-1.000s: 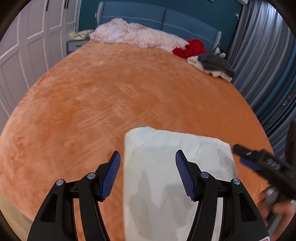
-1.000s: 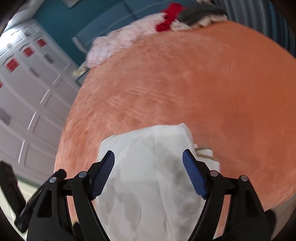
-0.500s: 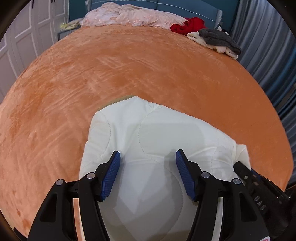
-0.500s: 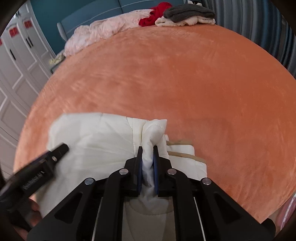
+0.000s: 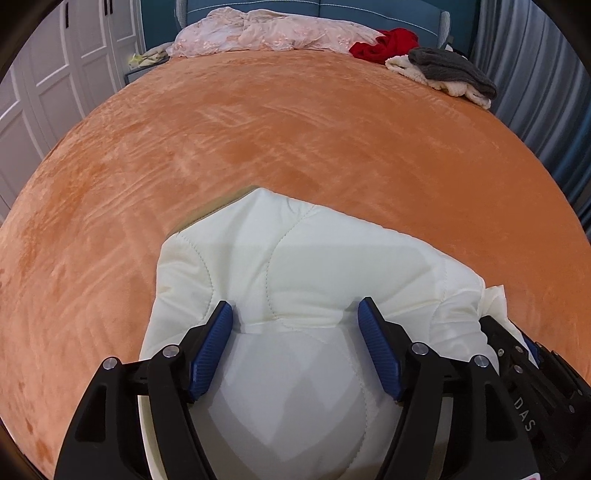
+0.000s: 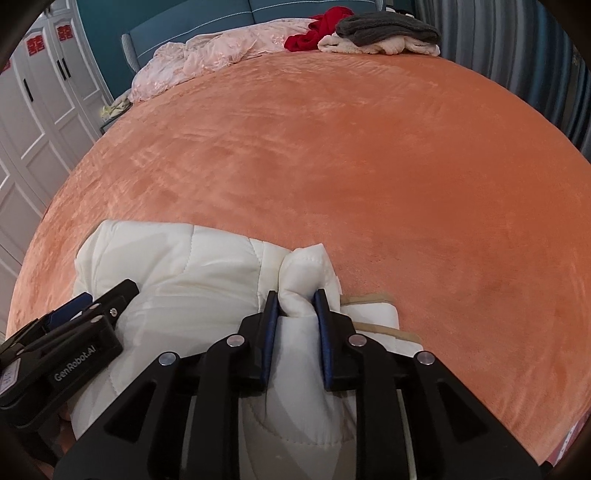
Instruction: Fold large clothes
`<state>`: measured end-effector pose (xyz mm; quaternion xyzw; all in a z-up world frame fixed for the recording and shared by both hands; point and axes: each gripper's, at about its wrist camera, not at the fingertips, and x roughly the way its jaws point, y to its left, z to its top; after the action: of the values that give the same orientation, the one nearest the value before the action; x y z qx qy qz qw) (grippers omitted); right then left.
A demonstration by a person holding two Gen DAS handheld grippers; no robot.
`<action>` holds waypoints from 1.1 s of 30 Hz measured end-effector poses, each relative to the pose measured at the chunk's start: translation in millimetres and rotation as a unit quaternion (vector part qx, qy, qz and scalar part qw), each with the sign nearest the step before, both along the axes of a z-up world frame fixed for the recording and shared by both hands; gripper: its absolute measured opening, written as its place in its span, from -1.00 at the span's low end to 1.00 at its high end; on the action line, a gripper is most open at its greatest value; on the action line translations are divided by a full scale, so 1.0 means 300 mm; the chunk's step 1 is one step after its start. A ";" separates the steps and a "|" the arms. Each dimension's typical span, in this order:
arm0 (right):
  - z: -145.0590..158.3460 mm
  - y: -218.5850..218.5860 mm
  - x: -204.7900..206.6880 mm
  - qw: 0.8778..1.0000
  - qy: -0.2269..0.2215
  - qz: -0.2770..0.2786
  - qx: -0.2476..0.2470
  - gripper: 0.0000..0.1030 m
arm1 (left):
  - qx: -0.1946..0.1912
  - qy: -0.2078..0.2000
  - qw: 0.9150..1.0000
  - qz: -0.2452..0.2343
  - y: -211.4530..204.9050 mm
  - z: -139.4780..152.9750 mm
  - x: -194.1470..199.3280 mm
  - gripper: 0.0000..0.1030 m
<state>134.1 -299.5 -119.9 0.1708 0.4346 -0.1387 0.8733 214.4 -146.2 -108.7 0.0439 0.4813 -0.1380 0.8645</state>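
A white quilted padded garment (image 5: 295,266) lies bunched on the near part of the orange bed (image 5: 295,129). My left gripper (image 5: 295,317) is open, its blue pads on either side of a bulge of the garment, pressing on the fabric. My right gripper (image 6: 295,301) is shut on a pinched fold of the white garment (image 6: 166,266) at its right edge. The right gripper also shows at the lower right of the left wrist view (image 5: 524,354). The left gripper shows at the lower left of the right wrist view (image 6: 74,325).
At the head of the bed lie a pink lace cover (image 5: 273,33), a red garment (image 5: 388,44) and a grey and cream pile (image 5: 450,70). White wardrobe doors (image 6: 33,110) stand on the left, grey curtains (image 5: 535,85) on the right.
Both grippers came down onto the garment from above. The right gripper shut on a fold at its right edge and now has eased a little wider. The left stayed open.
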 end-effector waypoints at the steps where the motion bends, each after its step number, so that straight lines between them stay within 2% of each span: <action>1: -0.004 -0.003 -0.001 1.000 -0.003 0.000 0.003 -0.62 | 0.000 -0.001 1.000 0.001 -0.001 -0.004 0.002 0.32; 17: -0.018 -0.015 -0.004 1.000 -0.027 -0.006 0.006 -0.61 | 0.020 -0.020 1.000 0.008 -0.019 -0.024 -0.002 0.35; 22: 0.002 -0.031 -0.024 0.999 -0.039 -0.009 0.024 -0.58 | 0.024 -0.019 0.999 0.009 -0.013 -0.007 -0.011 0.37; 25: 0.070 -0.039 -0.079 0.998 -0.049 -0.012 0.044 -0.46 | 0.023 -0.018 1.000 0.005 0.012 0.035 -0.040 0.38; 28: 0.144 -0.036 -0.187 0.996 -0.062 -0.003 0.068 -0.44 | -0.009 -0.014 1.000 0.006 0.078 0.109 -0.112 0.38; 31: 0.188 -0.030 -0.299 0.995 -0.051 0.008 0.083 -0.41 | -0.026 -0.006 1.000 0.002 0.145 0.157 -0.208 0.38; 33: 0.196 -0.024 -0.357 0.995 -0.030 0.018 0.098 -0.46 | -0.026 0.004 1.000 0.002 0.181 0.166 -0.275 0.38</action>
<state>26.9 -306.6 -61.2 0.2520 0.4225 -0.0740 0.8675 131.9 -92.0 -59.0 0.0195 0.4806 -0.1488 0.8640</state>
